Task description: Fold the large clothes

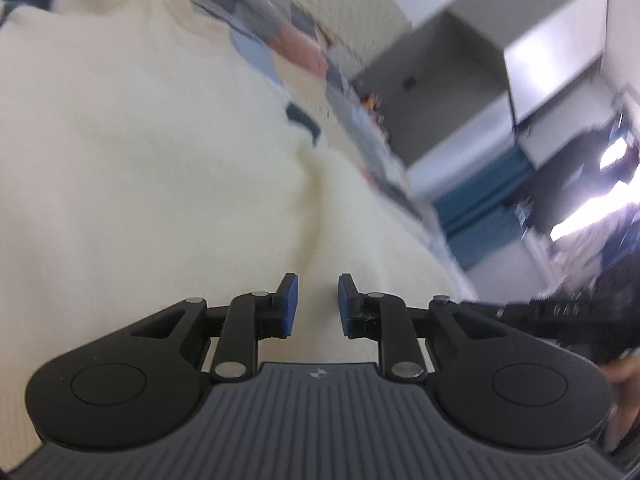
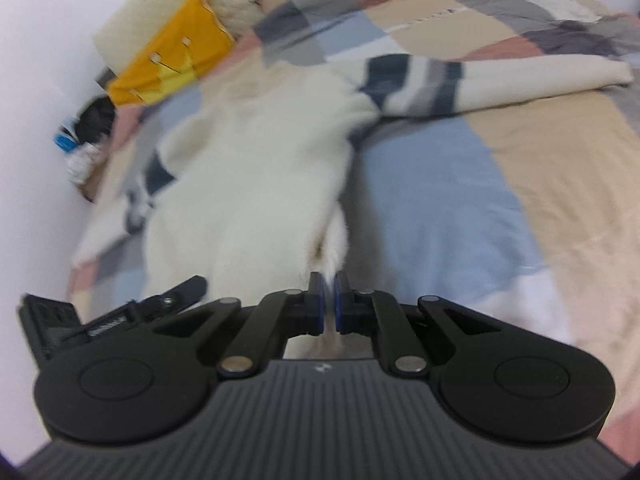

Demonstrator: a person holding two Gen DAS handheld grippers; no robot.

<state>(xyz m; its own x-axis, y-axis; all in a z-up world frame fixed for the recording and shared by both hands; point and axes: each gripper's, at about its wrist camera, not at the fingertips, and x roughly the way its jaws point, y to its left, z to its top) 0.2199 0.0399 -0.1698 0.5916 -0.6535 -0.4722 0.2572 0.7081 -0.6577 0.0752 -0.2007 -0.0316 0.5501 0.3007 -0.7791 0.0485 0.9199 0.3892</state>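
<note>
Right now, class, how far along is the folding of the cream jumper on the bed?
Done: the cream knitted jumper with dark striped sleeves lies on the patchwork bedspread, one sleeve stretched sideways; no finished fold shows. In hand: the right tongs pinch its near edge, while the left tongs are open over the fabric, gripping nothing. Left: apparently every fold, sleeves and body.

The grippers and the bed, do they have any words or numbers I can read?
No words can be read.
Left gripper body: small white logo, no letters.
Right gripper body: same tiny logo.
Black device beside it: white print, too blurred.
Sweater, quilt: no text.
</note>
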